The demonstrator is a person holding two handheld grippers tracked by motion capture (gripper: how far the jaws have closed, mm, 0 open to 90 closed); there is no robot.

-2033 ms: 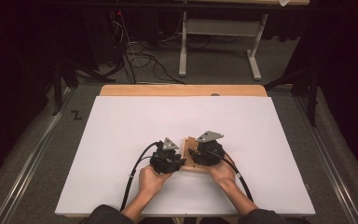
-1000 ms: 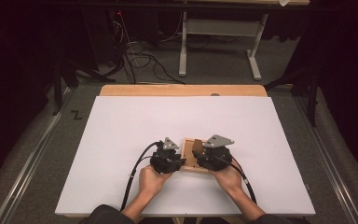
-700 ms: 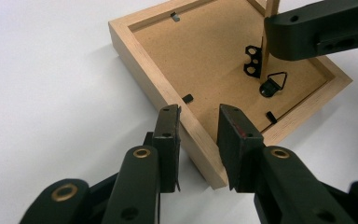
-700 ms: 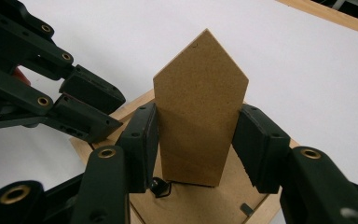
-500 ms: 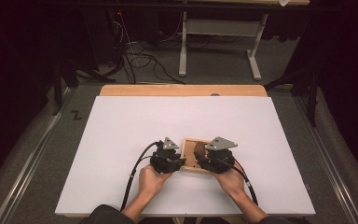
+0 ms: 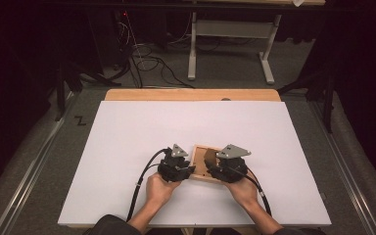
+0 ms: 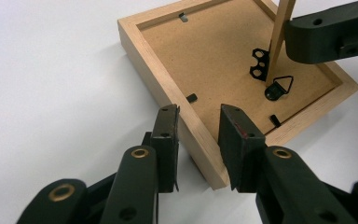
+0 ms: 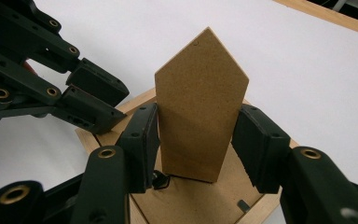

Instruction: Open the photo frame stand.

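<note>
– Where is the picture frame (image 6: pixel 203 164) lying?

– Face down on the white table (image 6: pixel 127 132), near the person's edge, between the two tools. Its brown backing board (image 7: pixel 223 56) faces up, with a black hanging ring (image 7: pixel 276 88) on it.

– What is the left tool (image 7: pixel 196 122) doing?

– Its jaws straddle the near wooden rail of the frame, one outside, one over the backing. There is a narrow gap each side, so it grips nothing.

– And the right tool (image 8: pixel 196 133)?

– It flanks the fold-out stand (image 8: pixel 200 116), which rises upright from the backing. Its jaws stand wide, the left one just beside the stand's edge, the right one apart.
</note>
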